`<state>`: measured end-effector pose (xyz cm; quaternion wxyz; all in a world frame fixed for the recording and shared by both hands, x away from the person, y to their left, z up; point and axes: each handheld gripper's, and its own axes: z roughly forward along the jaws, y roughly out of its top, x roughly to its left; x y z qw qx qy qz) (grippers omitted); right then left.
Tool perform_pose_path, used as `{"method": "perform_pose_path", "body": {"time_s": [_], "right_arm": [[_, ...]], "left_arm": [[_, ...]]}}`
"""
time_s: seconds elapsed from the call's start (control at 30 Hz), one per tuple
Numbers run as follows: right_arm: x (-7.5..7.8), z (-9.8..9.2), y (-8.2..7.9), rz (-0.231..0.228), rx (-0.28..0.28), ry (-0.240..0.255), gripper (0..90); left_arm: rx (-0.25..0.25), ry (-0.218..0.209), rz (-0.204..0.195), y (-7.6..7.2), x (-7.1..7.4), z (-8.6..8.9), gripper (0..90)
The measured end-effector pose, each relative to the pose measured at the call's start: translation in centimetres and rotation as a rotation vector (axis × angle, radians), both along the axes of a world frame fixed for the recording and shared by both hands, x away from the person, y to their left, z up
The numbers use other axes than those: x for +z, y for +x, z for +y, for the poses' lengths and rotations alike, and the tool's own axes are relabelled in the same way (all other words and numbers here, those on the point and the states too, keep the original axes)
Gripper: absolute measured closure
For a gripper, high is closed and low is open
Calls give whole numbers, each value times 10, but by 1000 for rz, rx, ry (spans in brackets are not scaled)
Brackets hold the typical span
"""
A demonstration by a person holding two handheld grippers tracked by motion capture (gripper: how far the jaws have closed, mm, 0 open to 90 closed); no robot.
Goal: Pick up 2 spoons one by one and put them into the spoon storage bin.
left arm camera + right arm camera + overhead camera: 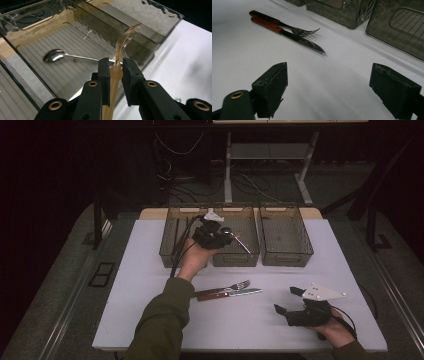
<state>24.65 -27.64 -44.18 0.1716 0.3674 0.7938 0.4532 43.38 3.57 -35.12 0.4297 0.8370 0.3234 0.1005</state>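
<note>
My left gripper [220, 237] hangs over the middle bin [235, 259] at the back of the table. In the left gripper view the left gripper [115, 66] is shut on the stem of a translucent amber plastic spoon [126, 37], whose curved bowl rises above the jaws. Under it a metal spoon [53, 55] lies on the bin's ribbed floor [62, 77]. My right gripper [290, 301] rests near the table's front right, open, with nothing between its jaws. The right gripper [328, 82] faces a fork [304, 31] and a knife [302, 41].
Three smoky translucent bins stand in a row at the back: left bin [169, 247], the middle one, right bin [287, 259]. The wooden-handled fork [235, 286] and knife [230, 294] lie side by side at the table's middle. White tabletop [150, 310] spreads around them.
</note>
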Motion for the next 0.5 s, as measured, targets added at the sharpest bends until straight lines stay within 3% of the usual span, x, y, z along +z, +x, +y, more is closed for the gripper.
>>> {"method": "perform_pose_path", "body": {"time_s": [0.33, 0.5], "right_arm": [[1, 0, -1, -5, 3, 7, 153], [1, 0, -1, -11, 7, 5, 153]], "left_arm": [[52, 39, 30, 23, -4, -18, 764], [62, 79, 56, 29, -11, -25, 764]]}}
